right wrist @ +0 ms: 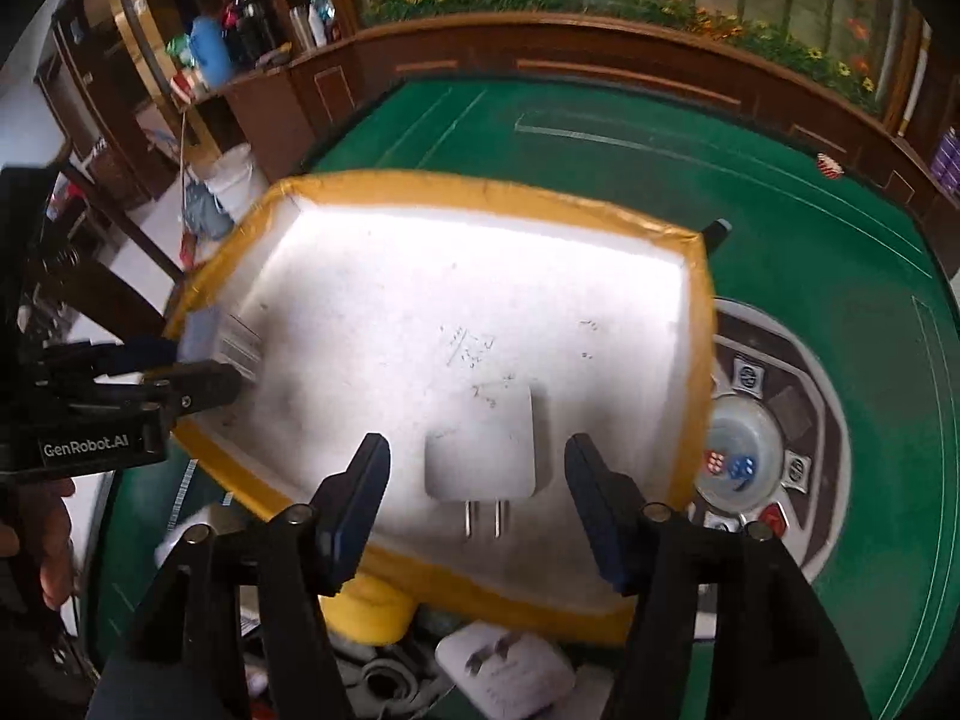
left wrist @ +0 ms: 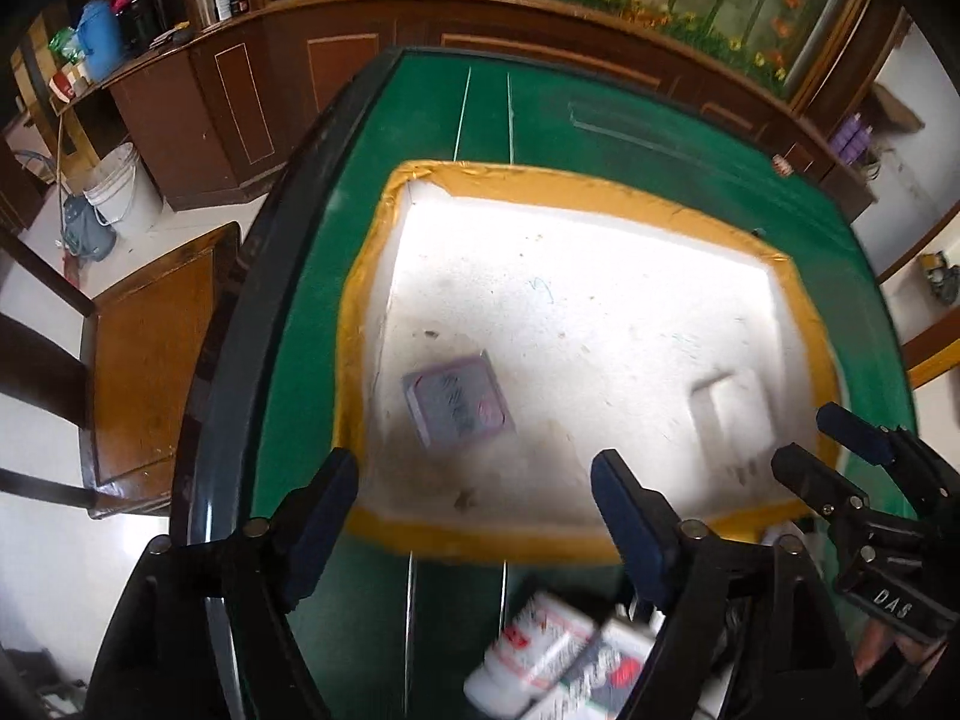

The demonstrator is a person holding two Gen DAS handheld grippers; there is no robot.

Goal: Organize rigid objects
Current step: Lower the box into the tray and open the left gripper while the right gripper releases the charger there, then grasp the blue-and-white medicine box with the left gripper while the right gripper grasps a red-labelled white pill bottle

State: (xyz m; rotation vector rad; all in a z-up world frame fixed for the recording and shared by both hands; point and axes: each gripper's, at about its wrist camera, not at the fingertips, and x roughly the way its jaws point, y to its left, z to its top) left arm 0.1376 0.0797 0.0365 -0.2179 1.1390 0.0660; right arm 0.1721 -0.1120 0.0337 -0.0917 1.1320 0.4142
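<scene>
Table: a green felt game table [left wrist: 528, 120] carries a white foam tray [left wrist: 600, 312] with a yellow taped rim.
Left gripper [left wrist: 474, 516]: jaws wide apart, nothing between them, hanging over the tray's near-left corner.
Small box: a flat purple-edged box [left wrist: 459, 405] lies on the tray floor close to its left wall, clear of both left fingers.
Right gripper [right wrist: 477, 495]: jaws apart over the tray's near edge; the pads do not touch the plug.
Charger plug: a white two-pin charger plug [right wrist: 480, 450] lies flat on the tray floor by the near edge, pins toward the rim, in the gap between the right fingers.
Loose items: white bottles [left wrist: 540, 654] with red print and another white adapter [right wrist: 504, 669] lie on the table, outside the tray's near edge.
Dice bowl: a round dish [right wrist: 741, 450] with dice sits in the table's centre panel, just right of the tray.
</scene>
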